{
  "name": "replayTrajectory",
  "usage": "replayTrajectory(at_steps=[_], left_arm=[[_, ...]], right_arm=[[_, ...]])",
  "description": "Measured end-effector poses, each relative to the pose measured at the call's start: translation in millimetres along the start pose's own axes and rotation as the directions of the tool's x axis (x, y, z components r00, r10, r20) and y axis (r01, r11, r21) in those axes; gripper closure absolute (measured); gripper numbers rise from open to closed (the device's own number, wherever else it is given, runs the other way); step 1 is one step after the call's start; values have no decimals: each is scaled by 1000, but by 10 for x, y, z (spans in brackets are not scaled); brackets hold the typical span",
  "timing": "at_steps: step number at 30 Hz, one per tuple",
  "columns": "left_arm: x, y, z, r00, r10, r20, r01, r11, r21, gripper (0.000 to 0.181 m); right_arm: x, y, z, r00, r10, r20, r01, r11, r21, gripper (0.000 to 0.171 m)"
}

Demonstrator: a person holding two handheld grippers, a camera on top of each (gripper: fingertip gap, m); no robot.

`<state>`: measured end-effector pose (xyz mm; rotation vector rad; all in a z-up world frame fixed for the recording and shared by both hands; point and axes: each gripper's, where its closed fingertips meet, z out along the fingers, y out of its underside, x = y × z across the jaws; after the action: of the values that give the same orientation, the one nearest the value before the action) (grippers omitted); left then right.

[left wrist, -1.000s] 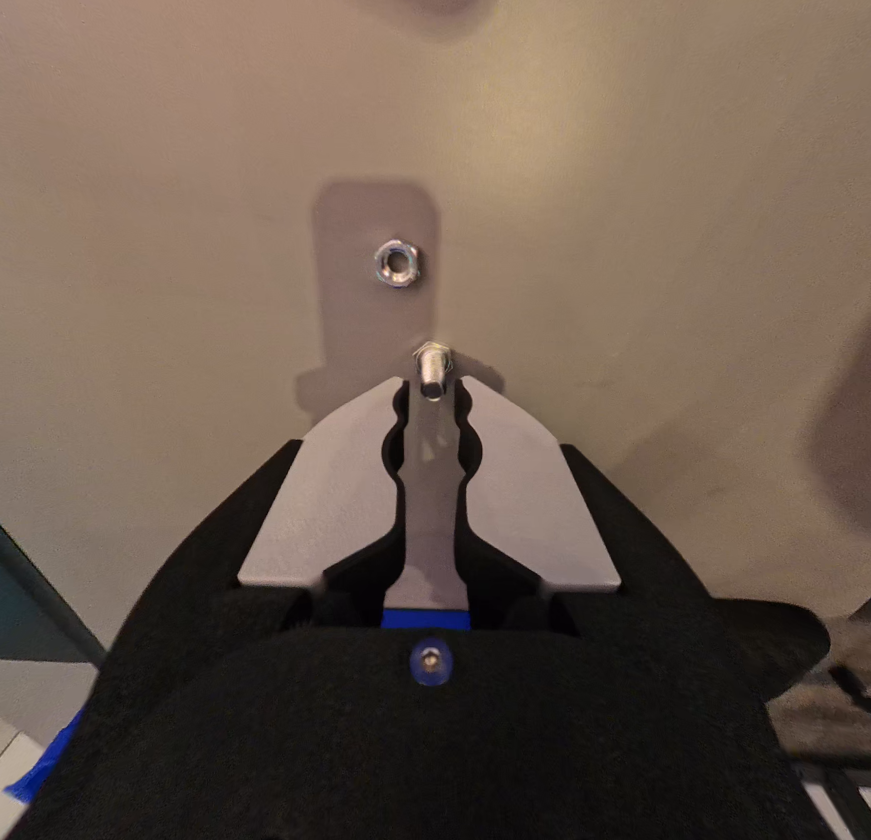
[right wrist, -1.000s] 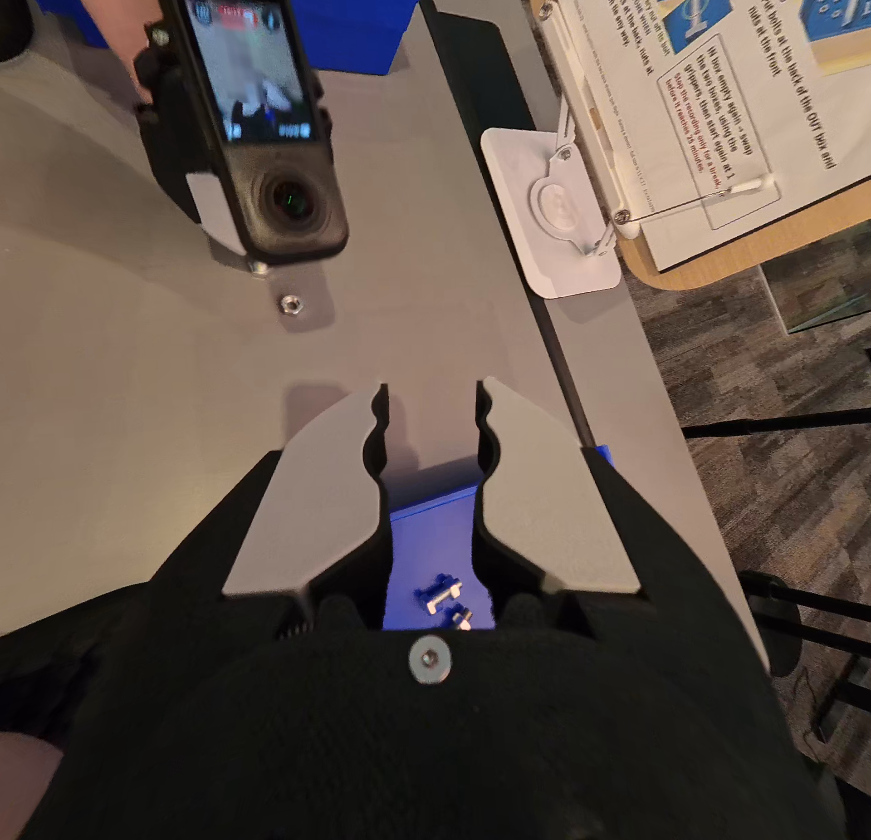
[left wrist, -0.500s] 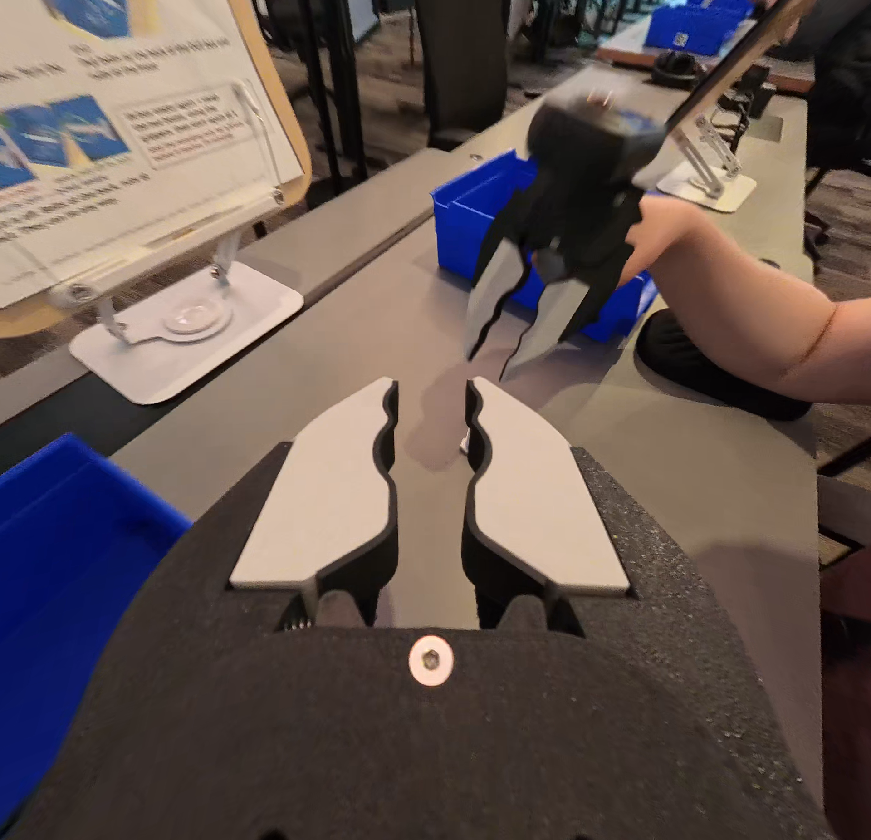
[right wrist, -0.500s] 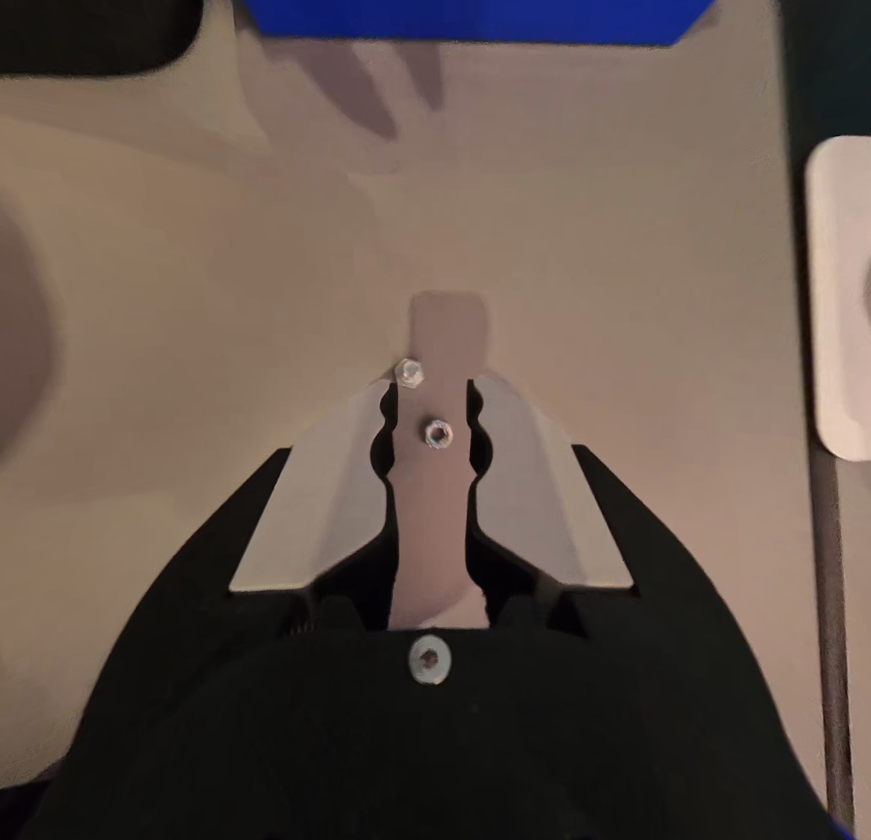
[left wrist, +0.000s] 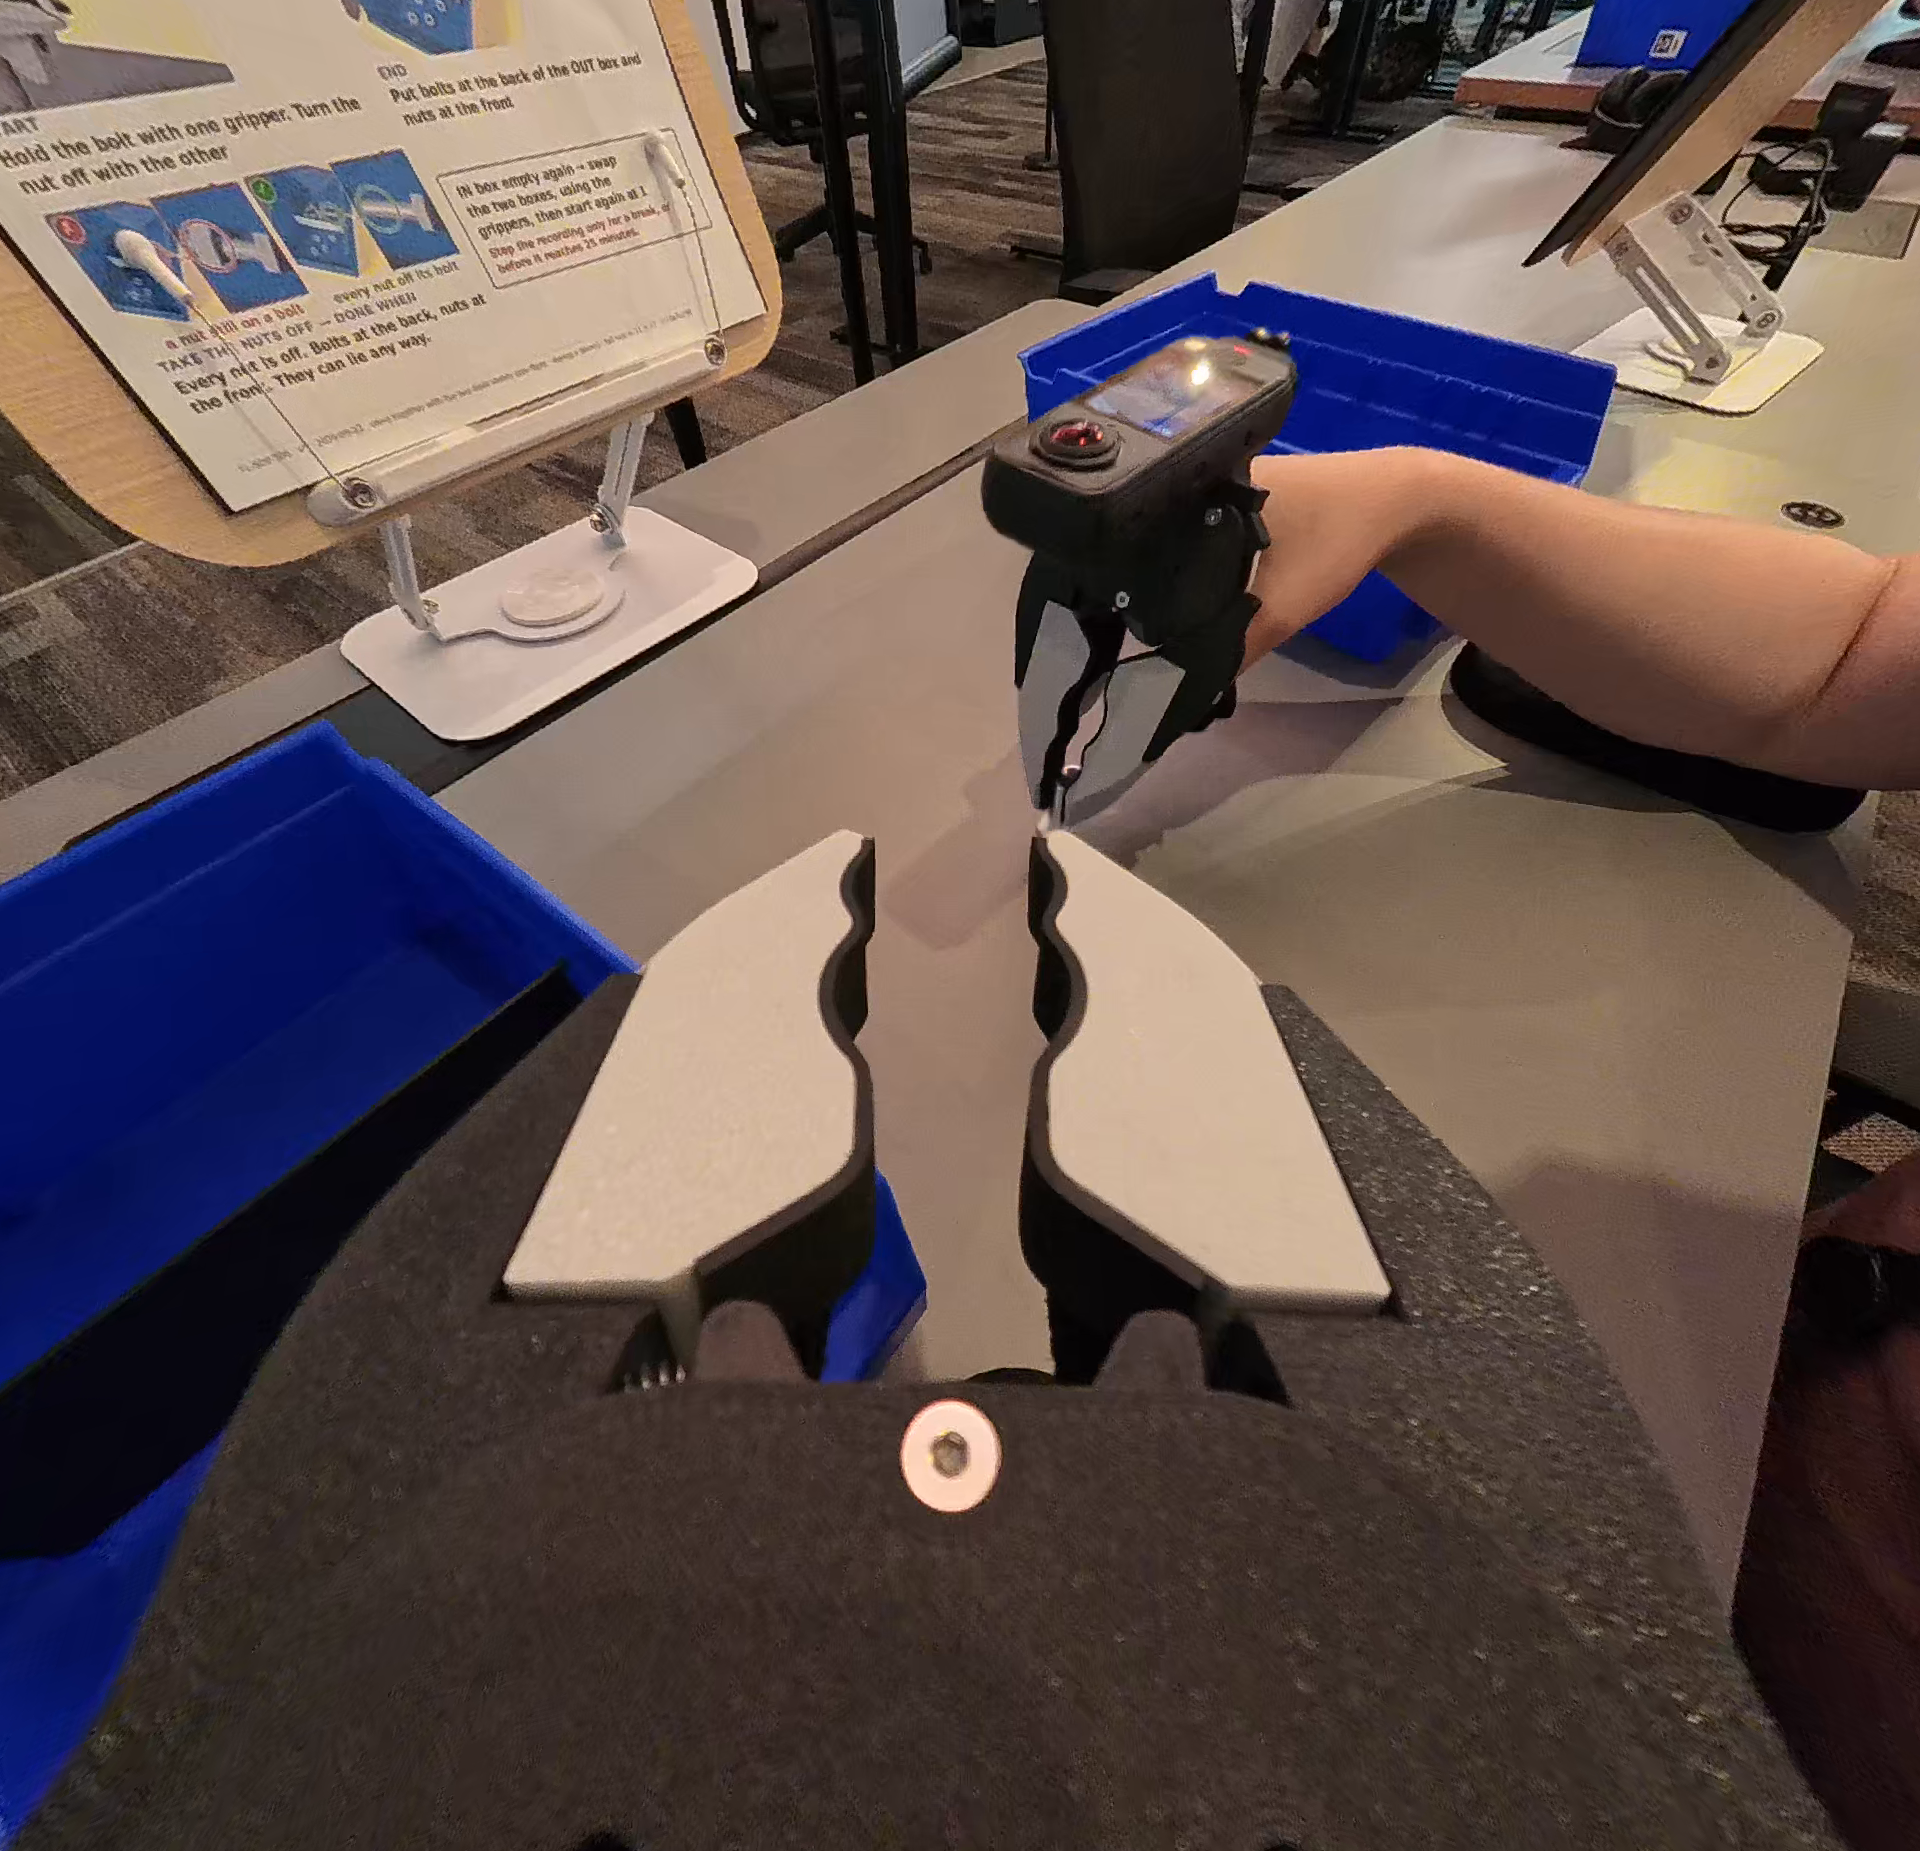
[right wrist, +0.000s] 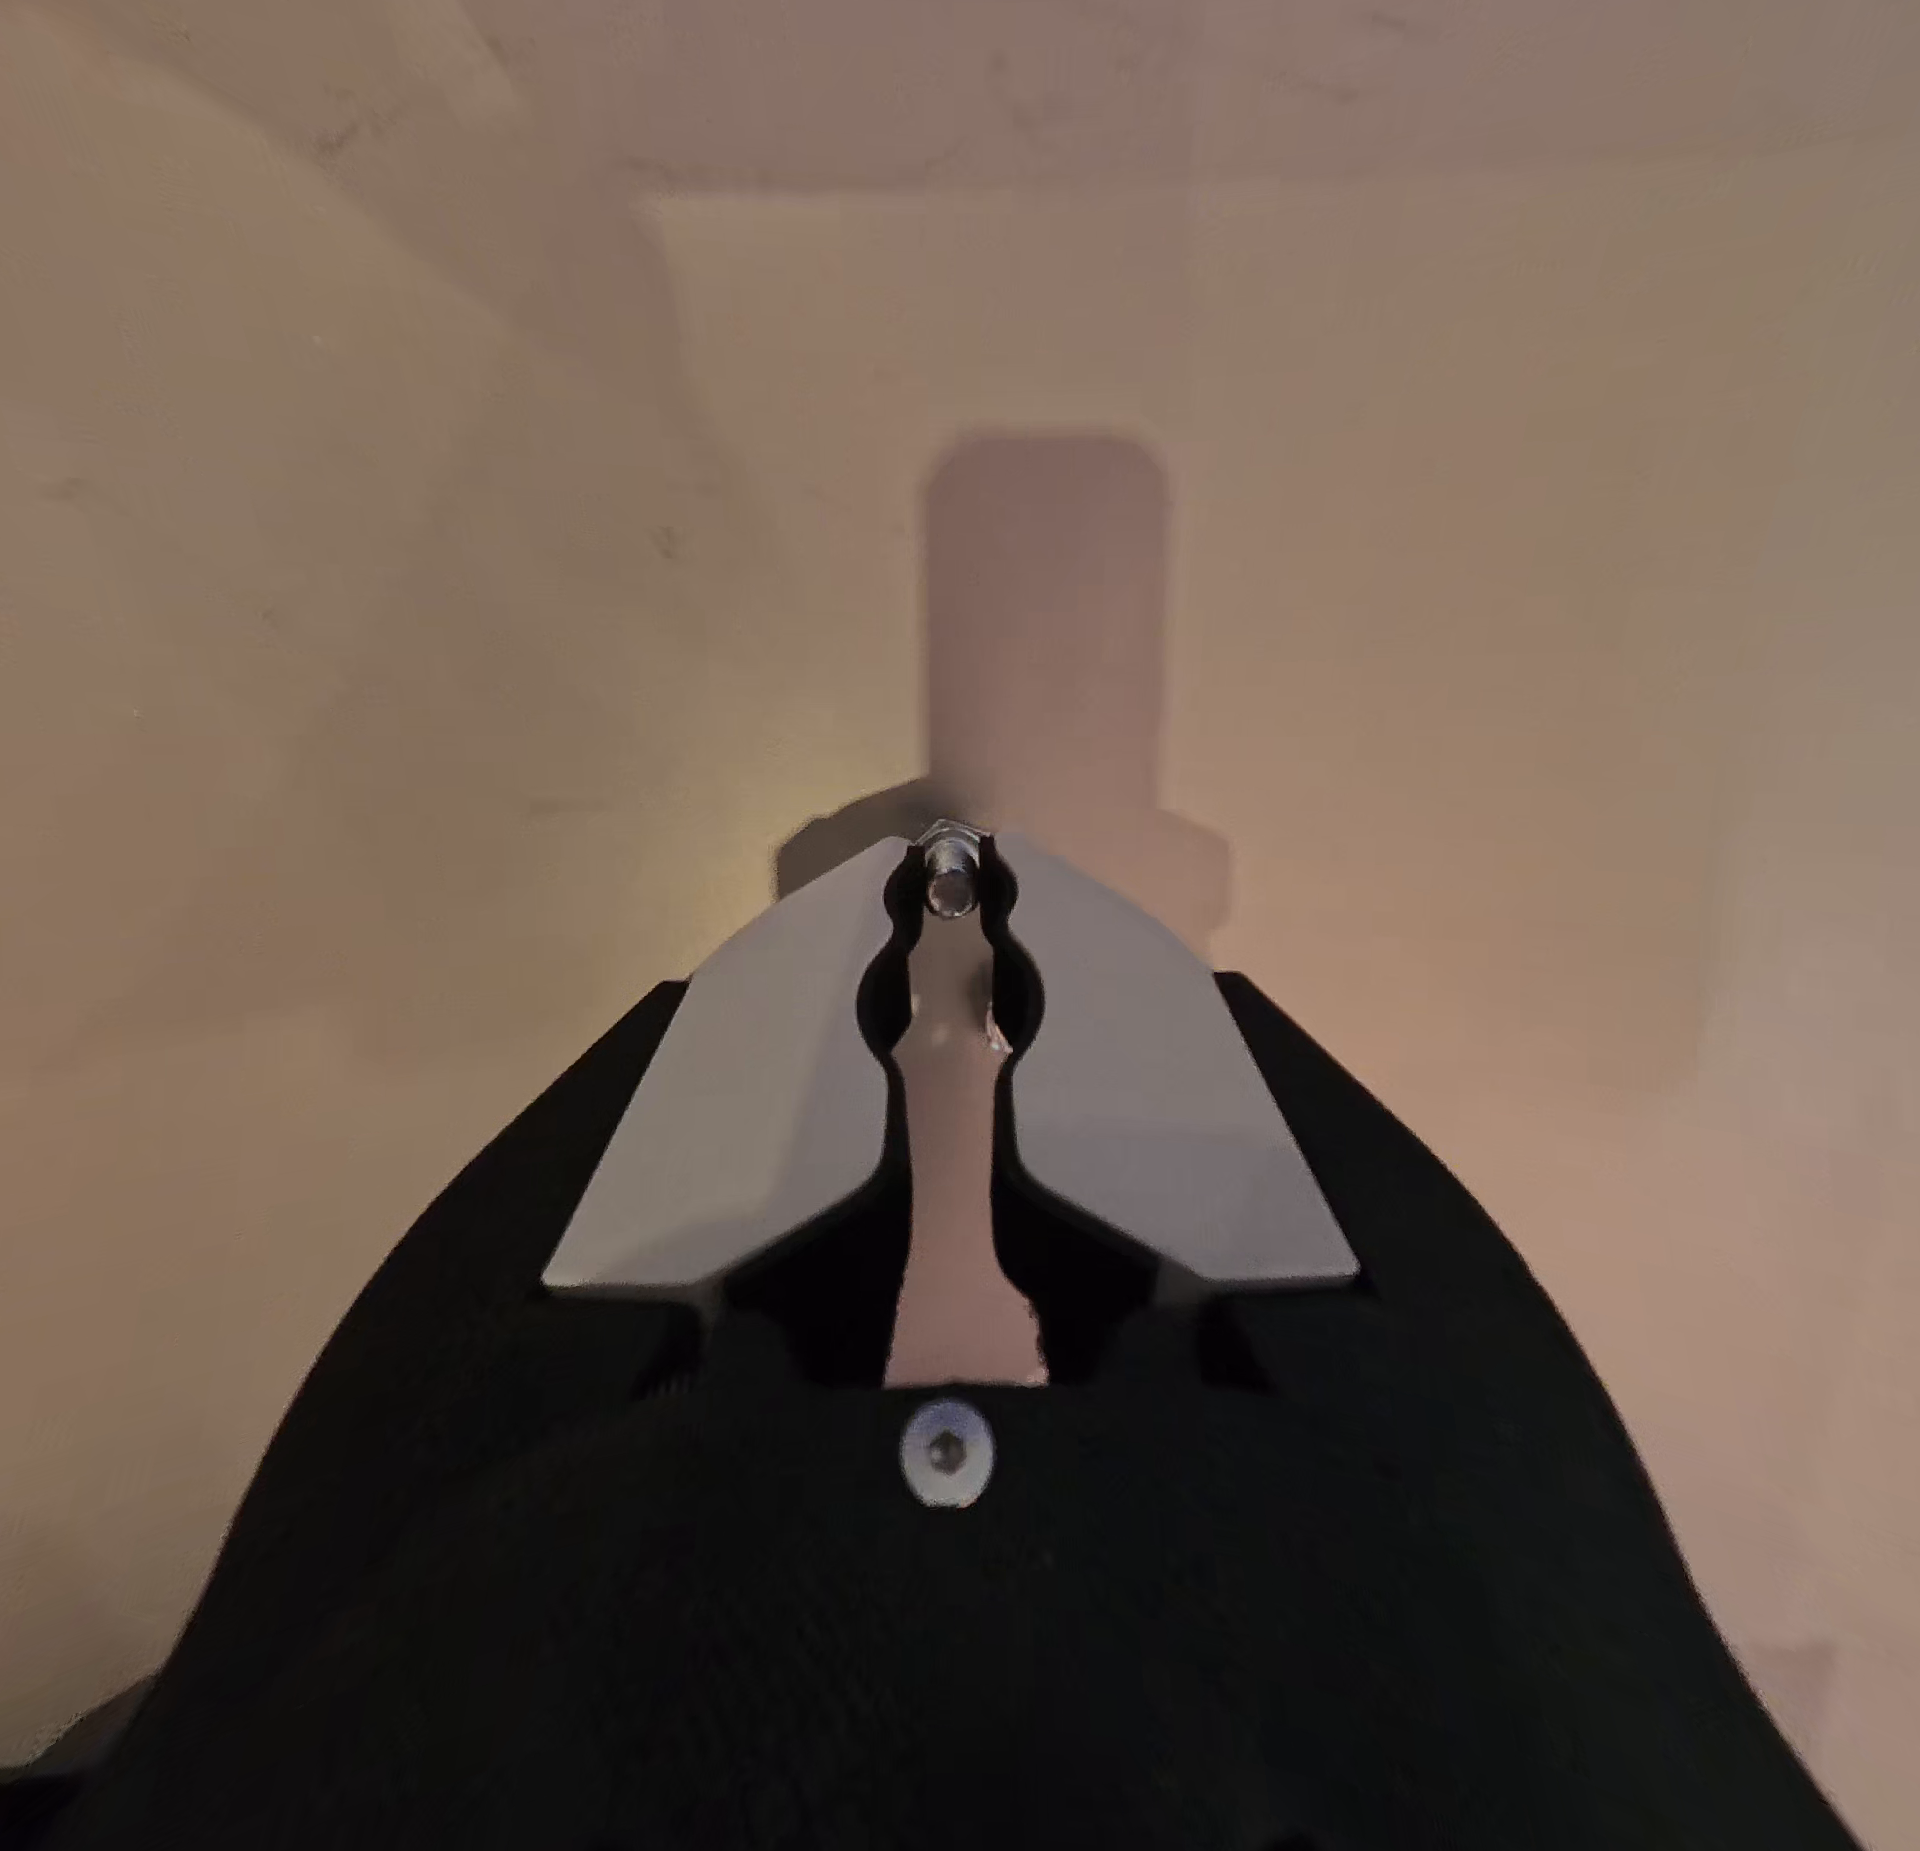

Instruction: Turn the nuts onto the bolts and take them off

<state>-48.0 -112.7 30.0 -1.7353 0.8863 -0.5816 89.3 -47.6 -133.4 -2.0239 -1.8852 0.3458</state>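
Observation:
In the right wrist view my right gripper points straight down at the grey table. It is shut on the threaded shank of a silver bolt that stands on its head on the table. The pads press on the shank from both sides. The left wrist view shows the same right gripper ahead, tips on the table with the small bolt between them. My left gripper is open and empty, held above the table just short of the right gripper's tips. I cannot make out the nut plainly.
A blue bin stands close at my left, and another blue bin behind the right gripper. An instruction board on a white stand is at the back left. A person's forearm reaches in from the right over a black pad.
My left gripper opened, left the standing bolt and tilted up to face across the table. My right gripper came down over the nut and bolt and closed on the bolt's shank.

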Motion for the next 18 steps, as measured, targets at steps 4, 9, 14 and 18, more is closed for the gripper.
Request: replayTrajectory(at_steps=[4,9,14,18], left_arm=[[165,34,213,993,-29,-116,31,999,16,151],[477,131,826,975,1,-224,1,1000,12,149],[653,2,1191,968,69,-242,-69,998,10,142],[743,-45,1316,959,124,-254,-133,991,-19,142]], right_arm=[[-10,-257,-451,993,86,78,-101,972,214,161],[-240,-604,-1166,978,23,206,-125,857,500,161],[-421,-730,-1450,992,-61,107,-9,831,556,161],[-478,-745,-1456,996,-79,45,43,849,527,161]])
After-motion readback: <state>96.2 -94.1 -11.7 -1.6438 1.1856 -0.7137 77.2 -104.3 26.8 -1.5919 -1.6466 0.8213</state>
